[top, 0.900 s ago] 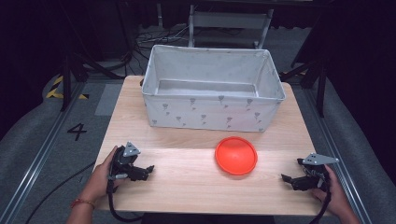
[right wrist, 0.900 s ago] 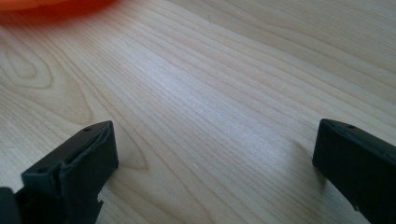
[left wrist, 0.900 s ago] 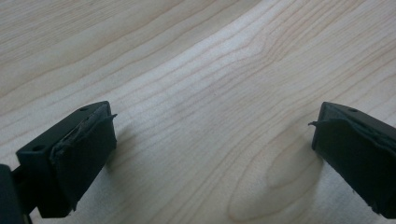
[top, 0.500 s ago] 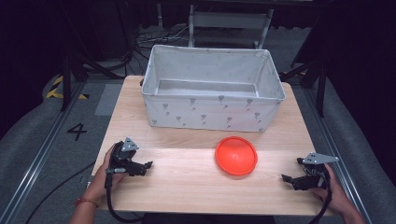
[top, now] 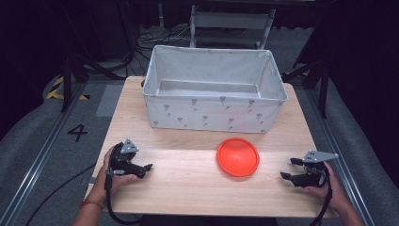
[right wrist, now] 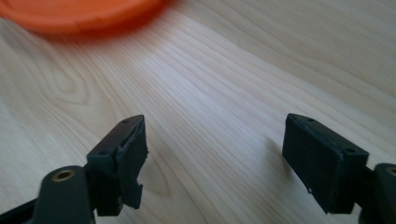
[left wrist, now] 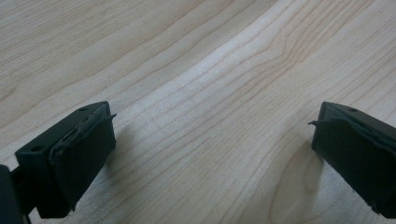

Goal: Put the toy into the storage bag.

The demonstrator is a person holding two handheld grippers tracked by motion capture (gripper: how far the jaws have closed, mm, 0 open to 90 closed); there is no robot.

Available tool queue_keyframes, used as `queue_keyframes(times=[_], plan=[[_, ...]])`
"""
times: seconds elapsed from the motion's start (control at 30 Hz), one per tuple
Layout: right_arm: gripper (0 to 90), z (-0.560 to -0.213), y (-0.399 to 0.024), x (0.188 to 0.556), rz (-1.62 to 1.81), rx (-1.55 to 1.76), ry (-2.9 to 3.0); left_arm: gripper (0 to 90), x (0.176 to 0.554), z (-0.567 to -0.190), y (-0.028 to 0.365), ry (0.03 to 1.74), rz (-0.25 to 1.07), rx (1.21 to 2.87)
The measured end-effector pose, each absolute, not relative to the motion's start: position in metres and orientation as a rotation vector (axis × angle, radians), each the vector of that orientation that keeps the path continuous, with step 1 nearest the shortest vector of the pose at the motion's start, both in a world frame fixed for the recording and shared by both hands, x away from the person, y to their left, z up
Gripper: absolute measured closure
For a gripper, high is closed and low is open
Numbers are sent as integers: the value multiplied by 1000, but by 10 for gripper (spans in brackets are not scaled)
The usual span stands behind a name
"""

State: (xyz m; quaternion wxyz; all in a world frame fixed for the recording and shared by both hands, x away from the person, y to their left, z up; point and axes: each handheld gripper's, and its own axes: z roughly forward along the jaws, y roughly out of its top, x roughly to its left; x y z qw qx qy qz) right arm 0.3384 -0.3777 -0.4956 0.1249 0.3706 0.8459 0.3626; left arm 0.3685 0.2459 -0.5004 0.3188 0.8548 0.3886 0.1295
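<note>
An orange round plate point(top: 238, 156) lies flat on the wooden table point(top: 188, 174), just in front of a white fabric bin point(top: 214, 89). At the table's front left, a hand holds my left gripper point(top: 146, 169) low over the wood, open, jaws pointing right. Its own view has bare wood point(left wrist: 210, 121) between the wide-apart jaws. My right gripper point(top: 288, 168) is at the front right, open, pointing left toward the plate. In its view the plate's rim point(right wrist: 79, 14) lies ahead, beyond the spread jaws, with nothing between them.
The bin stands open-topped across the back half of the table and looks empty. A chair frame point(top: 230, 21) and cables lie on the dark floor behind. A floor mark "4" point(top: 77, 133) sits left of the table.
The left gripper has shifted slightly and turned a little on the table. The right gripper has barely moved. The plate stays put.
</note>
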Motion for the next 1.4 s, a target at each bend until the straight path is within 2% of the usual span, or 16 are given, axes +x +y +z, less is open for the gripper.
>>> queue_keyframes(times=[0.1, 0.27, 0.37, 0.47, 0.73, 1.1, 1.27, 1.33, 1.4], plan=[[216, -485, -359, 345, 1101, 1036, 2496, 0, 368, -500, 246, 1022, 340, 2248], [176, -473, -321, 363, 1145, 974, 2539, 0, 368, -500, 246, 1023, 335, 2247], [236, -472, -302, 373, 1146, 914, 2577, 0, 368, -500, 246, 1021, 337, 2247], [221, -474, -285, 386, 1163, 920, 2591, 2, 368, -501, 246, 1020, 342, 2246], [193, -492, -270, 411, 1149, 1037, 2600, 5, 368, -500, 246, 1027, 346, 2244], [169, -499, -255, 401, 1060, 976, 2584, 5, 368, -500, 246, 1027, 346, 2244], [253, -499, -252, 399, 1059, 1021, 2537, 5, 367, -501, 246, 1037, 349, 2238], [346, -499, -254, 399, 1072, 1045, 2516, 5, 367, -501, 246, 1041, 347, 2237], [477, -499, -260, 402, 1114, 1091, 2488, 5, 367, -501, 246, 1039, 350, 2237]])
